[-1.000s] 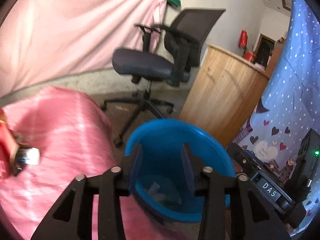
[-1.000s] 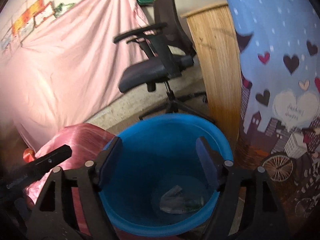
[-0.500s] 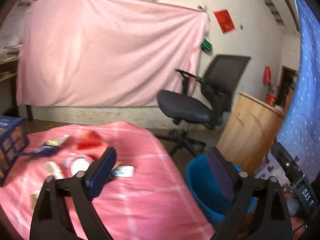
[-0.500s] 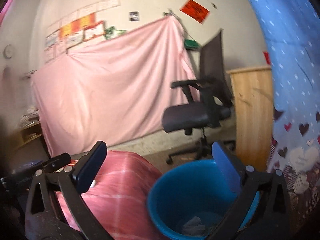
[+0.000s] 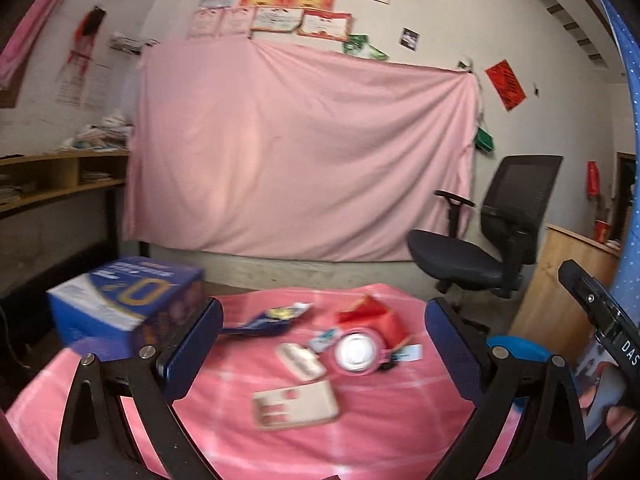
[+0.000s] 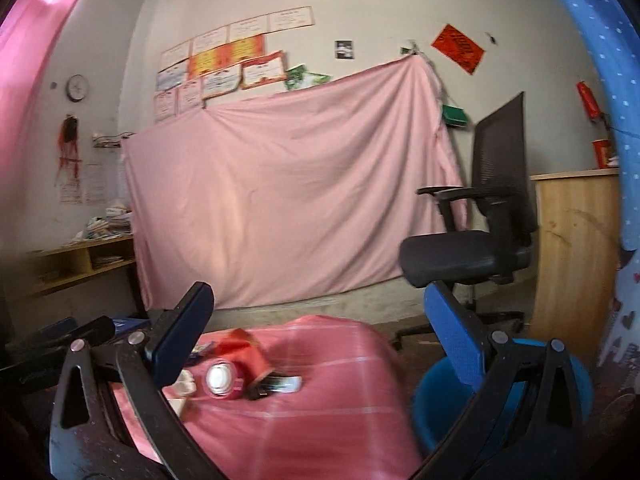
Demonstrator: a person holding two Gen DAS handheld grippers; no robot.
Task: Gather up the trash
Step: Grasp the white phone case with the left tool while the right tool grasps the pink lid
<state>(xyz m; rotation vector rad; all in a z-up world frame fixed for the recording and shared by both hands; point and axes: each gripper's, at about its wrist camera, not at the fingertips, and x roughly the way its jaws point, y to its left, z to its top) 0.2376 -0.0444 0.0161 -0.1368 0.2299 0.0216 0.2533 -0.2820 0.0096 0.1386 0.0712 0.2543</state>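
Observation:
Trash lies on a pink-clothed table (image 5: 380,432): two beige tray pieces (image 5: 294,402), a round pink lid with a white centre (image 5: 356,354), a red packet (image 5: 370,316), a blue wrapper (image 5: 264,320) and a small white label (image 5: 408,354). My left gripper (image 5: 322,312) hovers in front of them, its jaws opening wide, with nothing between them. My right gripper (image 6: 318,296) is open and empty, nearer the table's right side. From there the lid (image 6: 222,378) and red packet (image 6: 244,350) lie low left. The blue bin (image 6: 436,396) stands on the floor to the right.
A blue cardboard box (image 5: 120,300) sits on the table's left part. A black office chair (image 5: 480,256) and a wooden counter (image 5: 568,292) stand beyond the bin (image 5: 520,354). A pink sheet covers the back wall, and shelves run along the left wall.
Both views have swung left and up from looking into the blue bin to facing the table. The jaws of both grippers have spread much wider and hold nothing.

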